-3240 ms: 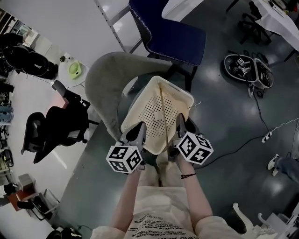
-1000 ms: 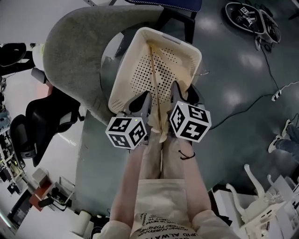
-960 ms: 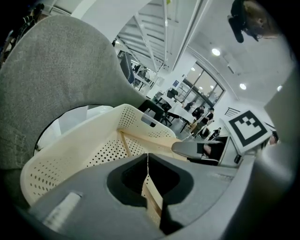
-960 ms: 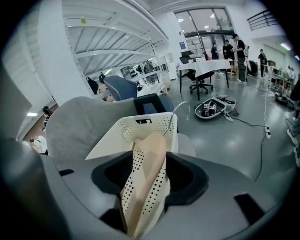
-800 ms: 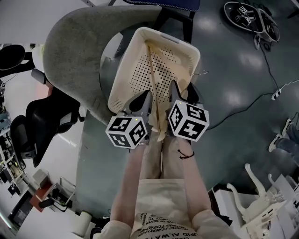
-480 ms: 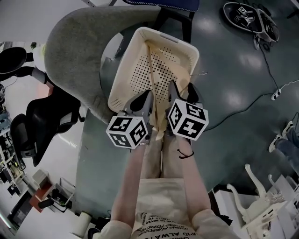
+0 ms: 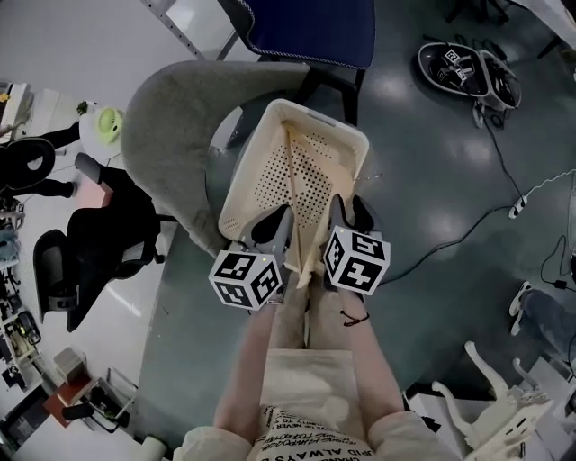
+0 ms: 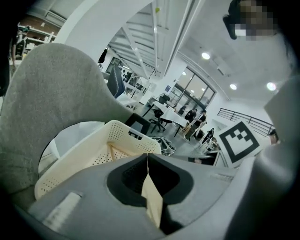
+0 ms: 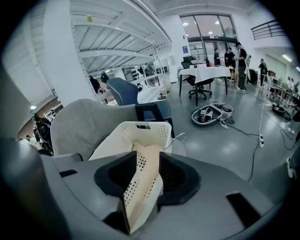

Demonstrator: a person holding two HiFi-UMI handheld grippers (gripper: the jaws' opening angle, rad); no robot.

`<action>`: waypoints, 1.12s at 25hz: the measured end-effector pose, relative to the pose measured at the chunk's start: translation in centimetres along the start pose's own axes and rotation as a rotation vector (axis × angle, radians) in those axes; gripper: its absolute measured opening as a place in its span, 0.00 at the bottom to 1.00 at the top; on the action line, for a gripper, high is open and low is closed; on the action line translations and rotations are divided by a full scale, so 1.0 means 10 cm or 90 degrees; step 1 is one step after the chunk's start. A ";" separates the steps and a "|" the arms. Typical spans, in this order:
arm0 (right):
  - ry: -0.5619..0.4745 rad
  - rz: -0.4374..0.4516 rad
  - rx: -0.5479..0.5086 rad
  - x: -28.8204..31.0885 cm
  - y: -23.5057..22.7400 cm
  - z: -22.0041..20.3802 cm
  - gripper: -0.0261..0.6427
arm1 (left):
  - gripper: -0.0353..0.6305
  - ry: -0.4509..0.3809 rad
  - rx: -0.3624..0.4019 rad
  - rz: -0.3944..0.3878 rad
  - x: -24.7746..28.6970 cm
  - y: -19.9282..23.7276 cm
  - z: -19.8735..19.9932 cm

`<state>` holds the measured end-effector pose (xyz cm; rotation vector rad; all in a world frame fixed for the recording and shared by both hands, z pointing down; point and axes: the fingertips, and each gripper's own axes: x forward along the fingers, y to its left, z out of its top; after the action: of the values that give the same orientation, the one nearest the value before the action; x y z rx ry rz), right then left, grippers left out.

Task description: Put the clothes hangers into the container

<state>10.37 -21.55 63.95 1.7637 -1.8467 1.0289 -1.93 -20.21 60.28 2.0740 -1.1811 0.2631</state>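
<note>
The hanger (image 7: 293,185), a thin tan bar, lies lengthwise in the basket (image 7: 241,176), its near end reaching the near rim between the two grippers. The left gripper (image 8: 147,157) has its jaws pressed together on a thin cream strip (image 8: 153,201) seen edge-on (plain, no holes on it). The right gripper (image 9: 151,157) stands wider: its jaws have just been closing and now clamp a folded cream panel (image 9: 139,187) dotted with holes, which runs forward from the pads toward the basket. Both pieces match the basket's plastic; whether they are part of its wall I cannot tell. In the head view the grippers sit side by side at the basket's near end, marker cubes toward the person, both pointing forward and down. The basket, cream with a perforated floor, rests on the pale seat of a grey chair (image 7: 166,135), whose back curves round its left side. A blue chair (image 7: 315,27) stands just beyond, and a black cable (image 7: 450,243) trails over the grey floor to the right.
</note>
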 end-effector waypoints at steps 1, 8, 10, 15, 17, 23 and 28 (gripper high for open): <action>-0.002 0.006 -0.006 -0.05 0.01 0.02 0.25 | 0.09 -0.005 0.003 -0.003 -0.03 -0.04 0.04; -0.031 0.060 -0.043 -0.30 0.15 0.31 0.07 | 0.09 -0.027 0.042 -0.024 -0.20 -0.24 0.32; -0.045 0.084 -0.059 -0.41 0.21 0.41 0.06 | 0.09 -0.040 0.042 -0.024 -0.28 -0.26 0.41; -0.074 0.119 -0.065 -0.62 0.29 0.72 0.05 | 0.09 -0.065 0.087 -0.040 -0.46 -0.38 0.67; -0.085 0.133 -0.062 -0.71 0.32 0.84 0.05 | 0.09 -0.076 0.098 -0.045 -0.54 -0.42 0.77; -0.111 0.174 -0.117 -1.00 0.41 1.11 0.05 | 0.09 -0.109 0.139 -0.058 -0.79 -0.56 1.07; -0.155 0.211 -0.145 -1.27 0.55 1.32 0.05 | 0.09 -0.151 0.160 -0.054 -1.03 -0.65 1.30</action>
<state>9.43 -22.73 44.90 1.5364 -2.3620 0.6963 -4.60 -20.09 42.68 2.4214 -1.2471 0.1329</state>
